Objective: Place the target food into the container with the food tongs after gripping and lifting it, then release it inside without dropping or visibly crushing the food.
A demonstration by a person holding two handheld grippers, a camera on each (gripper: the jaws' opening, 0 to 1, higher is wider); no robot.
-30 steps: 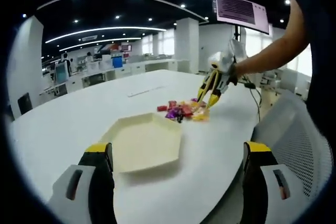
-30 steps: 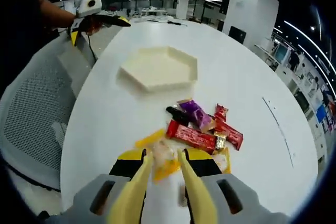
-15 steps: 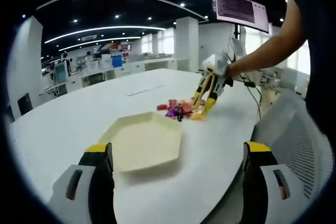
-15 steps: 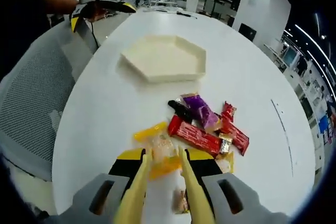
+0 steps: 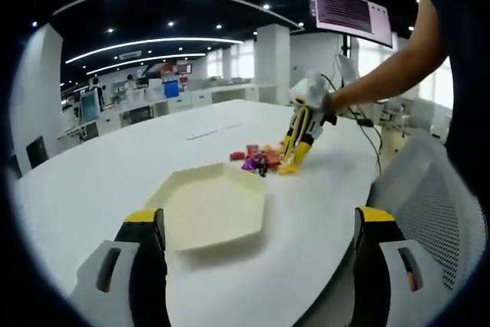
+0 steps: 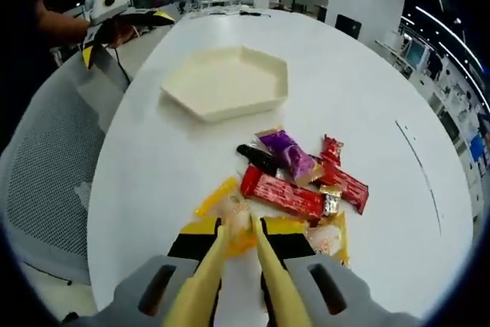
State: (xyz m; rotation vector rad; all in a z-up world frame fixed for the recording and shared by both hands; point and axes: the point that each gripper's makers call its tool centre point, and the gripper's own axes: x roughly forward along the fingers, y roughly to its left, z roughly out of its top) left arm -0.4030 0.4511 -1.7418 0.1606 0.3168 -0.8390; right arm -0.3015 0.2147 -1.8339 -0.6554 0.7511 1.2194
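A pile of wrapped snacks point(image 5: 264, 160) lies on the white table beyond a cream hexagonal tray point(image 5: 210, 204). My left gripper point(image 5: 260, 216) hangs open before the tray with nothing in it. My right gripper point(image 6: 241, 227) is shut on yellow food tongs point(image 6: 207, 281), whose tips pinch a pale clear-wrapped snack point(image 6: 237, 210) at the pile's near edge. Close by lie a red bar point(image 6: 283, 195), a purple packet point(image 6: 289, 155) and a yellow packet point(image 6: 217, 195). The tray point(image 6: 226, 82) sits farther off, and the left gripper point(image 6: 126, 21) shows open at the top left. The right gripper point(image 5: 302, 132) leans down over the pile.
A grey mesh chair point(image 6: 38, 181) stands at the table's curved edge, also in the left gripper view as the chair point(image 5: 436, 189). A person's arm point(image 5: 383, 82) reaches in from the right. The white table point(image 6: 367, 97) stretches bare past the pile. Office desks and a screen point(image 5: 348, 14) stand behind.
The right gripper has sunk lower and nearer to the pile, and the tong arms have drawn closer together on the pale snack. The left gripper has stayed still and open.
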